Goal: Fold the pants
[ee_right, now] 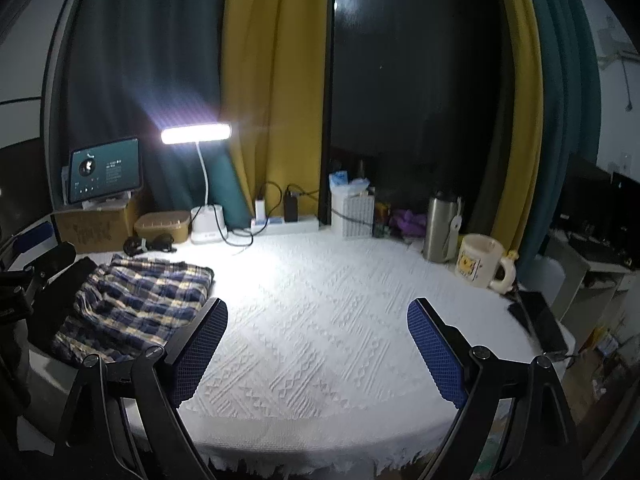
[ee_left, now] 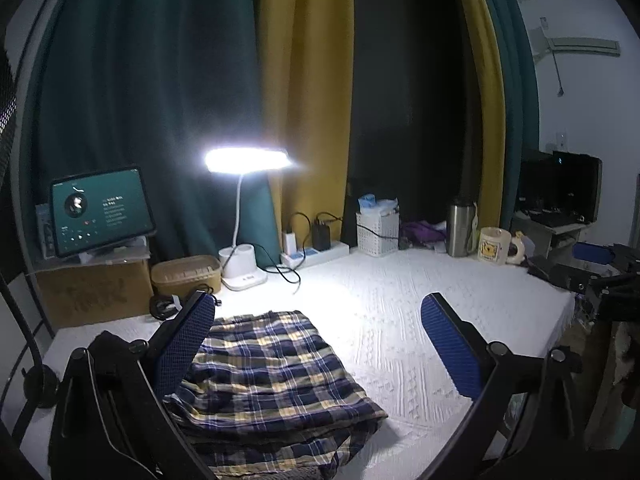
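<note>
The plaid pants (ee_left: 276,384) lie as a compact folded bundle on the white textured cloth of the surface (ee_left: 400,320), on the near side of the desk lamp (ee_left: 244,268) and well apart from the cream mug (ee_right: 478,260) at the far side. The left tool (ee_left: 316,344) hangs just above the bundle with its jaws released and spread wide; its left finger sits over the cloth's edge, but neither pad presses on fabric. The right tool (ee_right: 318,344) hovers over bare cloth, on the mug side of the pants, jaws likewise spread and holding nothing. By the look of it the folding is done or nearly so, and the step in hand is to let go cleanly and check the result. To do that well, lift both tools straight clear so no pad drags a layer open. The near edge of the bundle looks rumpled, with loose layers showing at the corner. If a tidy-up is wanted, pinch only that corner, tuck it under, and press flat without shifting the stack toward the lamp's cable (ee_left: 288,272).
</note>
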`<state>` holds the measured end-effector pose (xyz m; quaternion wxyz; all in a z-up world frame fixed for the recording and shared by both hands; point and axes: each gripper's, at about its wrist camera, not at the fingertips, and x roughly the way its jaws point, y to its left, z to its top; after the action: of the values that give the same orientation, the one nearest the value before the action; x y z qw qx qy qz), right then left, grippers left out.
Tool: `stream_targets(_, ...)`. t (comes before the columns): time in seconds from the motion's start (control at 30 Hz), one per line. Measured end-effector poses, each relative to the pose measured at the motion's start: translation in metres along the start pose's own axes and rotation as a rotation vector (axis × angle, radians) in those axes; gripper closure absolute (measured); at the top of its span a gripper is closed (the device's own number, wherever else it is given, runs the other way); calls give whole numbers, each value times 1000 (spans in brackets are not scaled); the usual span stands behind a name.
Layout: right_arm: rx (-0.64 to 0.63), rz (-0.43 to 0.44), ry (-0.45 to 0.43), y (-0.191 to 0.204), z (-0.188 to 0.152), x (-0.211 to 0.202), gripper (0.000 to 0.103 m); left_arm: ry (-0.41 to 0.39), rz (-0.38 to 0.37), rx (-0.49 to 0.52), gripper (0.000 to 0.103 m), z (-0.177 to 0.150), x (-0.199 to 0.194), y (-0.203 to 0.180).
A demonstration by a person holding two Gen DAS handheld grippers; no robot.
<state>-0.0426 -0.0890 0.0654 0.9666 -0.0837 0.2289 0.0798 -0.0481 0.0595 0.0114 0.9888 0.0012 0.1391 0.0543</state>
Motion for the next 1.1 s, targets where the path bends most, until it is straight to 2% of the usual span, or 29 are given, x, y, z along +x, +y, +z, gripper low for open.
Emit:
stream_targets(0.47,-2,-44,-83,8,17,-32,10,-104,72,-28,1,13,-31,12)
stream_targets(1.1,-1,-49,-132,24,30,-50,5,-153,95,-61,1,17,-55,39)
